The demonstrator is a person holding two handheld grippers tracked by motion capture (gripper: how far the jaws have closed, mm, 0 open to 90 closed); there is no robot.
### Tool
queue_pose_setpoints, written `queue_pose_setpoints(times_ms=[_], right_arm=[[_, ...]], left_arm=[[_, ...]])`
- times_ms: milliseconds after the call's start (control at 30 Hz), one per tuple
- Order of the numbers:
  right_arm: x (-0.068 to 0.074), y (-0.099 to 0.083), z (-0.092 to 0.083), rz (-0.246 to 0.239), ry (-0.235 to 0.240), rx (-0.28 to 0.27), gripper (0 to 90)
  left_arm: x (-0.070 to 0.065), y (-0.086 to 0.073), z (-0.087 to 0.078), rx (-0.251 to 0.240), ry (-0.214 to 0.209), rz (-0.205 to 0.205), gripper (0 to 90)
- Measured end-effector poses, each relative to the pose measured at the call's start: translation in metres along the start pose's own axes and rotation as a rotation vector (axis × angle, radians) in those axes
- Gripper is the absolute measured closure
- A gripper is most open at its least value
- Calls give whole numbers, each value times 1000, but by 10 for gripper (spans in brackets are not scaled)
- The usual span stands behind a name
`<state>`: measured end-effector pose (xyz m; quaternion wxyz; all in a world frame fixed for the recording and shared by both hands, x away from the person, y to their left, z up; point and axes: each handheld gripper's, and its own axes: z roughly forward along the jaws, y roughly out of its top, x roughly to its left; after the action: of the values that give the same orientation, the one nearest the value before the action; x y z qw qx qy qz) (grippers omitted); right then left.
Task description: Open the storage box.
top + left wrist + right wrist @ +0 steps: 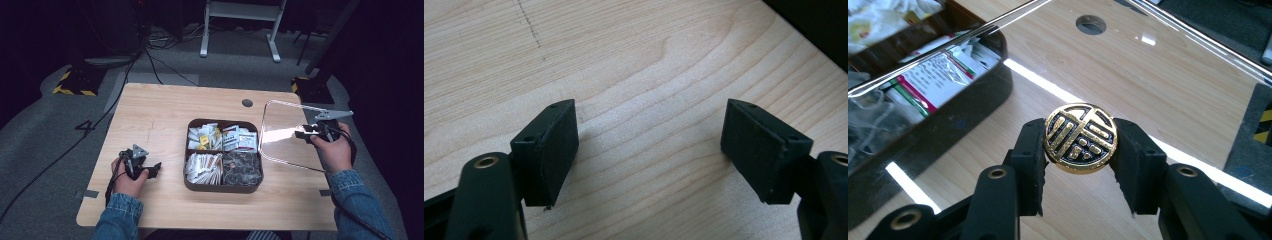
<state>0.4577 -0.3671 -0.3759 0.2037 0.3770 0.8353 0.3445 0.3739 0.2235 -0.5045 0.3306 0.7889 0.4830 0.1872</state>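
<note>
The right hand-held gripper [1079, 145] is closed on the round gold-and-black knob [1080, 138] of a clear lid [285, 132], its pads pressing the knob from both sides. In the high view this gripper [309, 133] sits at centre right of the frame, and the lid hangs from it tilted, its lower left edge close to the right wall of the brown box [223, 188], its upper edge reaching toward the upper right. Through the clear lid [1158, 65] in the right gripper view the bench [1128, 65] shows, with a round cable hole [1091, 24] at the top of the frame and the box [948, 115] in the upper left.

The relation that matters: the open box lies to the left of the held lid in the high view, just beside it, with the lid off and to one side. The right hand [334, 152] is the nearer one to both lid and box. Judging from this, the lid is being carried either clear of the box or toward it; I cannot tell which.

The box has four compartments: pale and yellow sachets [204, 137] in the upper left, white packets with red print [240, 140] in the upper right, a stack of pale paper sachets [203, 168] in the lower left, and dark wrapped pieces [242, 169] in the lower right.

The left hand-held gripper [150, 171], at lower left of the high view, rests near the bench, well apart from the box. Its jaws stand wide with nothing between them, bare wood [649, 100] beneath.
</note>
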Motion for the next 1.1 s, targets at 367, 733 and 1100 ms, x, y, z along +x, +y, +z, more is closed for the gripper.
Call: queue_pose_setpoints(times_ms=[367,733,1100], right_arm=[[-15,-16,13,22,9,20,584],[-25,-34,25,38,15,55,584],[-26,-52,43,46,33,92,583]], left_arm=[[0,0,0,2,-2,3,237],[0,0,0,2,-2,3,237],[0,0,0,2,-2,3,237]])
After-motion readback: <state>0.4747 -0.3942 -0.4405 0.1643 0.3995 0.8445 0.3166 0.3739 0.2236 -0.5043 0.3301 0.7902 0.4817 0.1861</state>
